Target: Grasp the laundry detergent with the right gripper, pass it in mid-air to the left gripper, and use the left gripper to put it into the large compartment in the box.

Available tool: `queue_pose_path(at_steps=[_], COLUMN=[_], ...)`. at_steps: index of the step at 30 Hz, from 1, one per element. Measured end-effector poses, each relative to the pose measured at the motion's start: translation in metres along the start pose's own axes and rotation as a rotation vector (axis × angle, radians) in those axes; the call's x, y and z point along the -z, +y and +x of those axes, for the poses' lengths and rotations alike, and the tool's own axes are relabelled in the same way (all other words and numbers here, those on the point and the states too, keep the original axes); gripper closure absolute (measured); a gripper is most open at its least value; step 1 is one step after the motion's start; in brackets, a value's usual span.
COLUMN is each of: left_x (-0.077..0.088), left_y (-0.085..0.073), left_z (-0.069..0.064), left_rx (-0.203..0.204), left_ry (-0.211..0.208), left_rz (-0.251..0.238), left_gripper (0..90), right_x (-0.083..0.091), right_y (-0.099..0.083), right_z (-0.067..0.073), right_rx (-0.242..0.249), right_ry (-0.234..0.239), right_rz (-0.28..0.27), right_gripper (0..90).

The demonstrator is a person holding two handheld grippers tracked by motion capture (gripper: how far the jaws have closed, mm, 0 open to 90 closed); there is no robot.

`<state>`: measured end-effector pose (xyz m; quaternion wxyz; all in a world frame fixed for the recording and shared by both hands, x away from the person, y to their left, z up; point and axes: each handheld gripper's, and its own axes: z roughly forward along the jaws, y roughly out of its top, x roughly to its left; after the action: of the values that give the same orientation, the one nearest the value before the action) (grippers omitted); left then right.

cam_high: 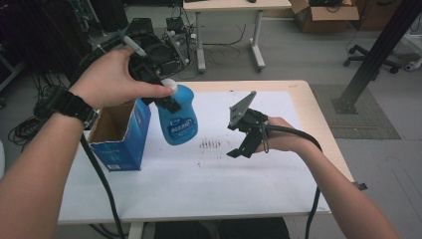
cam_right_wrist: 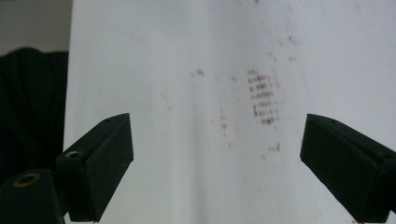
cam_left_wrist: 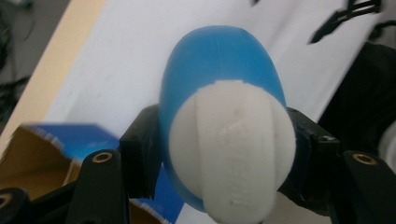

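1. Just right of the open blue box [cam_high: 121,134], in the high view, the left gripper [cam_high: 166,99] holds the blue bottle [cam_high: 178,119] clear above the surface [cam_high: 239,179]; the right gripper [cam_high: 244,144] hovers well right of the box, jaws released.
2. Beside the box [cam_left_wrist: 60,140] in the left gripper view, the jaws are clenched on the bottle [cam_left_wrist: 219,60] at its white cap [cam_left_wrist: 233,144].
3. In the right gripper view, the jaws stand wide apart over the stained surface [cam_right_wrist: 210,93], nothing between them.

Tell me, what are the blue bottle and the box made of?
Bottle: probably plastic, smooth and slightly glossy blue, with a matte white ridged cap. Box: looks like cardboard, printed blue outside, plain brown inside, with thin open flaps.
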<state>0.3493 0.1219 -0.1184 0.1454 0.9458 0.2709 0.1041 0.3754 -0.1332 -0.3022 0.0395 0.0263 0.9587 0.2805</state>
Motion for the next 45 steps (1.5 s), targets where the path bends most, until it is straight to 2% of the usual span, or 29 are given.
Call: queue_pose_path(at_steps=[3,4,6,7,9,10,15,20,26,29,34,39,45], left_x=[0.005,0.007,0.011,0.013,0.018,0.021,0.032,0.038,0.042,0.041,0.036,0.029,0.015], left_y=[-0.004,-0.005,-0.009,-0.011,-0.016,-0.019,-0.035,-0.05,-0.069,-0.076,-0.088,-0.096,-0.103], left_z=[0.01,0.015,0.021,0.025,0.031,0.035,0.053,0.066,0.081,0.086,0.092,0.096,0.099], left_rx=[0.104,0.151,0.212,0.258,0.315,0.36,0.498,0.583,0.716,0.76,0.805,0.819,0.827], left_ry=[0.054,0.07,0.099,0.113,0.14,0.151,0.188,0.22,0.251,0.276,0.295,0.302,0.287], left_rz=[0.007,0.005,-0.003,-0.003,-0.01,-0.016,-0.031,-0.026,-0.032,-0.023,-0.019,-0.005,0.005], left_gripper=[38.0,38.0,38.0,38.0,38.0,38.0,38.1,38.1,38.1,38.1,38.1,38.0,38.0], right_x=[0.004,0.006,0.01,0.013,0.017,0.019,0.029,0.037,0.04,0.041,0.043,0.042,0.041], right_y=[-0.011,-0.014,-0.021,-0.024,-0.031,-0.034,-0.05,-0.064,-0.075,-0.079,-0.082,-0.087,-0.088], right_z=[-0.003,-0.005,-0.007,-0.008,-0.011,-0.012,-0.018,-0.022,-0.026,-0.027,-0.028,-0.029,-0.03], right_rx=[-0.01,-0.019,-0.035,-0.043,-0.061,-0.072,-0.109,-0.14,-0.172,-0.176,-0.182,-0.189,-0.189], right_ry=[-0.022,-0.026,-0.042,-0.049,-0.058,-0.061,-0.075,-0.085,-0.093,-0.096,-0.098,-0.093,-0.091], right_rz=[0.042,0.055,0.078,0.085,0.097,0.101,0.117,0.126,0.133,0.145,0.151,0.164,0.17], right_gripper=[9.5,9.6,9.8,9.8,9.9,10.0,10.5,10.5,10.5,10.5,10.5,10.5,10.5])
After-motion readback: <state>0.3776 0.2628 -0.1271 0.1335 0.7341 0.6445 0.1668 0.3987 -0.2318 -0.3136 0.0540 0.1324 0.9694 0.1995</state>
